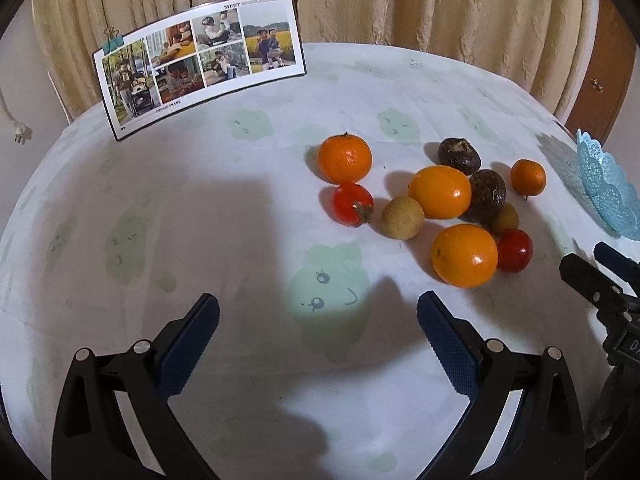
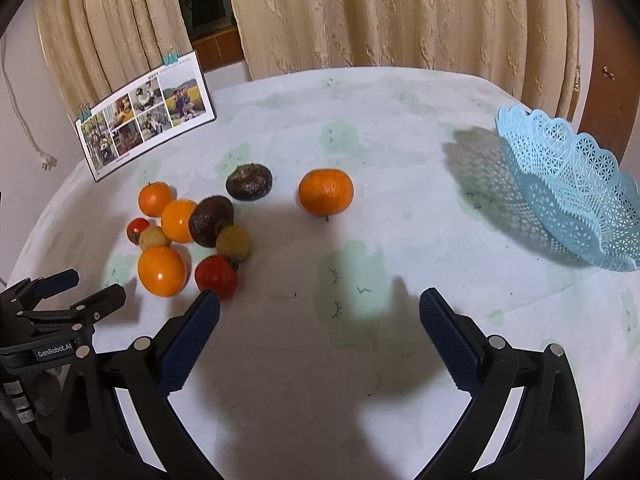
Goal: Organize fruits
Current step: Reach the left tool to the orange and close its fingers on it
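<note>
Right wrist view: I'm seeing nothing sorted yet, blue lattice basket (image 2: 568,196) sitting bare at far right, fruit pile (image 2: 188,236) lying loose on the tablecloth (image 2: 400,140) at left, one tangerine (image 2: 326,192) apart. I'm holding right gripper (image 2: 319,308) and left gripper (image 1: 318,312) wide, both gripping nothing.

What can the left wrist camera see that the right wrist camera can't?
Only the left wrist view shows the left gripper from behind, open and empty. Only the right wrist view shows the whole blue basket and the right gripper, open too. Both show the fruit pile, the photo card and the curtains.
</note>
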A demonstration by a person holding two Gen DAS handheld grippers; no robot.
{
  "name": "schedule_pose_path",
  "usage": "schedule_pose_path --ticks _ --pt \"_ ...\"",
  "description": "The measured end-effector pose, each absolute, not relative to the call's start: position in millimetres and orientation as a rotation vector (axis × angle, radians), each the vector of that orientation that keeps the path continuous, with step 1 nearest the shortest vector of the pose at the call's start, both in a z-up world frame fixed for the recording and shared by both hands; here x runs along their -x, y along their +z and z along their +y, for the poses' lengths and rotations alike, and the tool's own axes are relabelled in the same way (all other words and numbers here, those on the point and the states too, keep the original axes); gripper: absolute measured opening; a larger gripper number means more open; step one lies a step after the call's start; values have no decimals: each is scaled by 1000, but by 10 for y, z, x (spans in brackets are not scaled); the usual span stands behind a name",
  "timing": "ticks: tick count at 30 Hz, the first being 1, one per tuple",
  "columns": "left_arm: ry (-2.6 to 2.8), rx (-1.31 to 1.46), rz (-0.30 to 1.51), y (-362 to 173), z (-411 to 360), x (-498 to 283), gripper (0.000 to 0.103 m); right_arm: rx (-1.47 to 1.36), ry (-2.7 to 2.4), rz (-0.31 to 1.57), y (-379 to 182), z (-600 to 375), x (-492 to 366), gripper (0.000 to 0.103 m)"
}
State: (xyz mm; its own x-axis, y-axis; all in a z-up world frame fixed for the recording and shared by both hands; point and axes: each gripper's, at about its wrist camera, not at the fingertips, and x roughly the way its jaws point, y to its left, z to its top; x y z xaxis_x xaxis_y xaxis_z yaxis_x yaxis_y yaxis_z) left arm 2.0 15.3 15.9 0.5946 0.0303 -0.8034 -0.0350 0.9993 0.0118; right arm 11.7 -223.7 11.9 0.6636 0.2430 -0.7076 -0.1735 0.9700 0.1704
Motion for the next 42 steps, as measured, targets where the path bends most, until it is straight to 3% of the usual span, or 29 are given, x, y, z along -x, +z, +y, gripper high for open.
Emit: schedule_pose_path --ticks 11,17,24,36,38,42 --pt "47 5 825 577 409 -303 98 -137 216 772 221 -2341 -287 101" --pt "-29 6 853 552 275 -675 86 -170 229 789 156 -2356 -329 101" --pt "-66 19 893 362 181 -986 64 -199 223 794 138 -2421 -357 101" --pt "-137 96 945 142 229 -1148 40 -210 227 802 194 -2417 -518 101" --pt "-135 96 945 143 231 -1142 39 -208 224 796 232 -2401 -585 100" --pt "-127 112 940 176 269 -1100 39 -200 226 810 235 -2335 -808 84"
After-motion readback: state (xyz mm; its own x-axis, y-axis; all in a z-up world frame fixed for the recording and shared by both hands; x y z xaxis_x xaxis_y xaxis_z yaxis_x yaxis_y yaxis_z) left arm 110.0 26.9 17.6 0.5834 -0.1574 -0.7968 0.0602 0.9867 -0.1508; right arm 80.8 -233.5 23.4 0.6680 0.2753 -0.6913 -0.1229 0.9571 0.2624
